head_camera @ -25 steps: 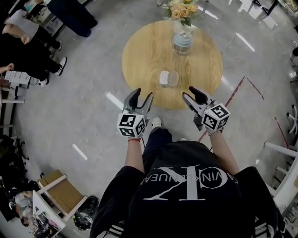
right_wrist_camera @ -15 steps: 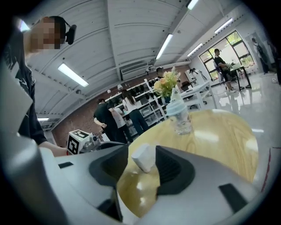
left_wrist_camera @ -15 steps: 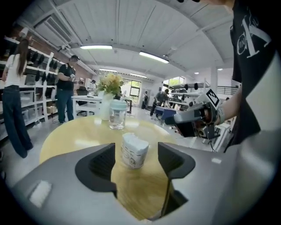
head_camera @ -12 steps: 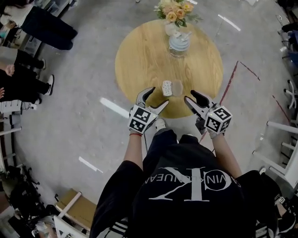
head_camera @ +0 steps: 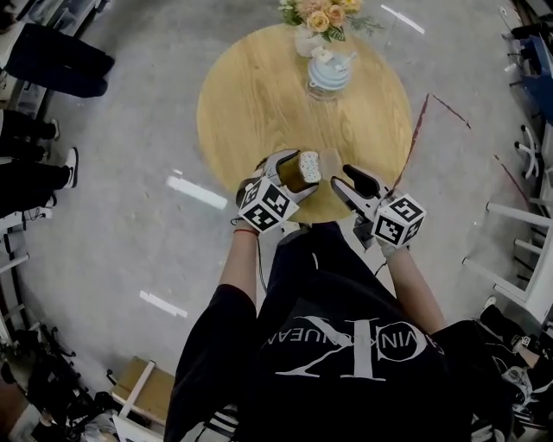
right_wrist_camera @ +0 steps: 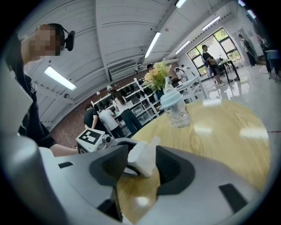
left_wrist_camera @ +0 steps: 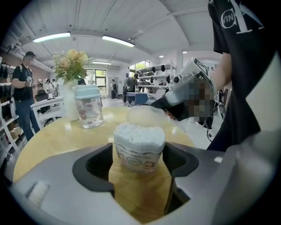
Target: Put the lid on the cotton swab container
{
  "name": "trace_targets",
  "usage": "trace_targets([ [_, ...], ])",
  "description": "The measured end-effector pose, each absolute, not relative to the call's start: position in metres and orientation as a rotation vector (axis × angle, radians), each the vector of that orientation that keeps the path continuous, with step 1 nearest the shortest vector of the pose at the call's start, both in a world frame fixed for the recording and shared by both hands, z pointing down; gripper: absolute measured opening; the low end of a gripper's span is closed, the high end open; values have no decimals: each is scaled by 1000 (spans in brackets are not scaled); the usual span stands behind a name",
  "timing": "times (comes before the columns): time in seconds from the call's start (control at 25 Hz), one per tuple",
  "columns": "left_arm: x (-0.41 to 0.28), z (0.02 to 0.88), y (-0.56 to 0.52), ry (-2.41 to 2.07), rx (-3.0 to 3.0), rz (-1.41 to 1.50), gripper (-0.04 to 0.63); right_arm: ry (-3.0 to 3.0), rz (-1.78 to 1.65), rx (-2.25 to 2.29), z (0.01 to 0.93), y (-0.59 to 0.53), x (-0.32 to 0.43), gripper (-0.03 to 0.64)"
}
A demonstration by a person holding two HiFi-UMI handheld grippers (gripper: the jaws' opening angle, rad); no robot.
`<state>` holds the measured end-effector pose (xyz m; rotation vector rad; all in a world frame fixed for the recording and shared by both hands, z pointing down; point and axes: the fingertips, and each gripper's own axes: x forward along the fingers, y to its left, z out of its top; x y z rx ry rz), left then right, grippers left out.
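As left tool point(head_camera: 295, 175) opens around swab container point(left_wrist_camera: 139, 151), upright, tips point(left_wrist_camera: 139, 132) up

Swab container point(head_camera: 308, 164) on table point(head_camera: 251, 104); jar point(head_camera: 329, 73), flowers point(head_camera: 320, 15) behind it.

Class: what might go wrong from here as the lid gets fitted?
The left gripper, jaws opening, straddles the open cotton swab container near the table edge; a bump could tip it and spill swabs.
The clear lid beside it is hard to see; the right gripper may knock it away.
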<state>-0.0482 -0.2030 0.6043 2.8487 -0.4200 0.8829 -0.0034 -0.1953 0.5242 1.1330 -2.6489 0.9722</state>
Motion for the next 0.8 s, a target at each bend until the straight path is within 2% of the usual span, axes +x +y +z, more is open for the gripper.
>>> trace_targets([
  [0.36, -45, 607, -200, -364, 2840, 876, 344, -2663, 1121, 1090, 530, -203, -5, 163],
  [0.8, -44, 607, -200, -470, 2809, 844, 341, -2726, 1030, 995, 508, -209, -23, 161],
])
